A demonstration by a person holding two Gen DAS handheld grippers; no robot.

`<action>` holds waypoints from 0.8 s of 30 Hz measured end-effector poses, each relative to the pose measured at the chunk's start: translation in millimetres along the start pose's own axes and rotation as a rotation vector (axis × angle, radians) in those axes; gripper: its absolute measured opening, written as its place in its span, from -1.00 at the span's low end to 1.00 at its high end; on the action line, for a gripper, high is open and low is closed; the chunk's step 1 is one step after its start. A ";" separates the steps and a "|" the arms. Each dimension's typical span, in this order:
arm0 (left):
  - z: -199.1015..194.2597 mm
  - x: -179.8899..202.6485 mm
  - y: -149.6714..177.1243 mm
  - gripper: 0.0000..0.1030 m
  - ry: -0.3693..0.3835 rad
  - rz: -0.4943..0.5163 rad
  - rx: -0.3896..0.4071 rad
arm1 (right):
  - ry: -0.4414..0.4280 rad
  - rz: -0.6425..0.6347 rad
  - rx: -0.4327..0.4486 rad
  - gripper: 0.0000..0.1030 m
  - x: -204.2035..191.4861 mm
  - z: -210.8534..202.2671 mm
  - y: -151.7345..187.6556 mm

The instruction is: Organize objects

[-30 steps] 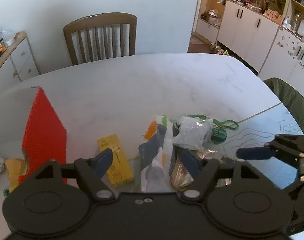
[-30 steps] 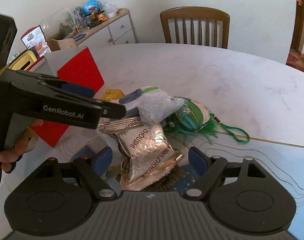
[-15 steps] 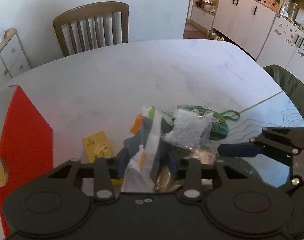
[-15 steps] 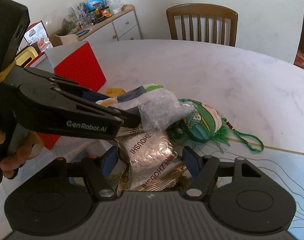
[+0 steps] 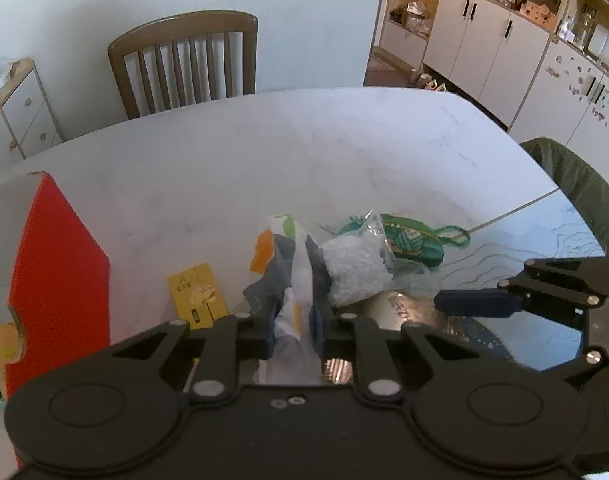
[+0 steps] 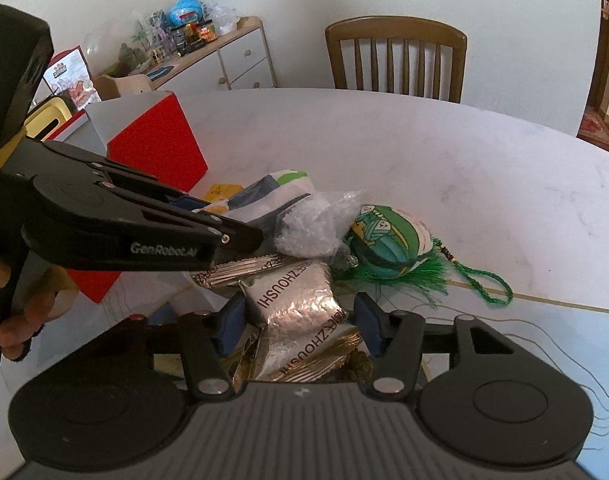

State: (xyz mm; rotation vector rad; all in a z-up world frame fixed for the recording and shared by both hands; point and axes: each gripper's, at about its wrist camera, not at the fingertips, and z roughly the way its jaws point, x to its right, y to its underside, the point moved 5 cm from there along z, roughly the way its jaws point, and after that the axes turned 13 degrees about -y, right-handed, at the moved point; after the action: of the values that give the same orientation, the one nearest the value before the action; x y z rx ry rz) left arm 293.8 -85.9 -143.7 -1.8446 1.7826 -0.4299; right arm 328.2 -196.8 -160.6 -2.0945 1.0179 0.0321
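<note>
Both my wrist feeds are lit by soft, even daylight, bright enough that the white table (image 5: pixel 232 168) reads pale with only faint shadows under the pile at frame centre. The fisheye bends the chair (image 6: pixel 396 60) and the cabinets (image 5: pixel 492 40) in the upper part of each frame, and the corners go black. I get glare off the silver foil packet (image 6: pixel 300 308) and the glossy mat at lower right of the left view, while the gripper bodies along the bottom edges are dark, slightly soft and short on detail.
</note>
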 end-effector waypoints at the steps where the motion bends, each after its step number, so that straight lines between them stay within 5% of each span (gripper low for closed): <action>1: -1.9 -0.2 -0.3 -0.68 0.001 -0.004 0.001 | 0.001 0.002 0.003 0.09 -1.1 -2.2 0.2; 24: -88.7 -14.5 15.1 -0.69 0.065 -0.066 0.068 | -0.028 0.065 0.128 0.09 -45.7 -82.5 8.8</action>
State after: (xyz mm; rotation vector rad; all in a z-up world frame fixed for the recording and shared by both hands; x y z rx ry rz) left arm 229.7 -85.1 -78.9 -1.8659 1.7314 -0.5748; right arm 266.9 -224.9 -94.1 -1.9400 1.0439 0.0285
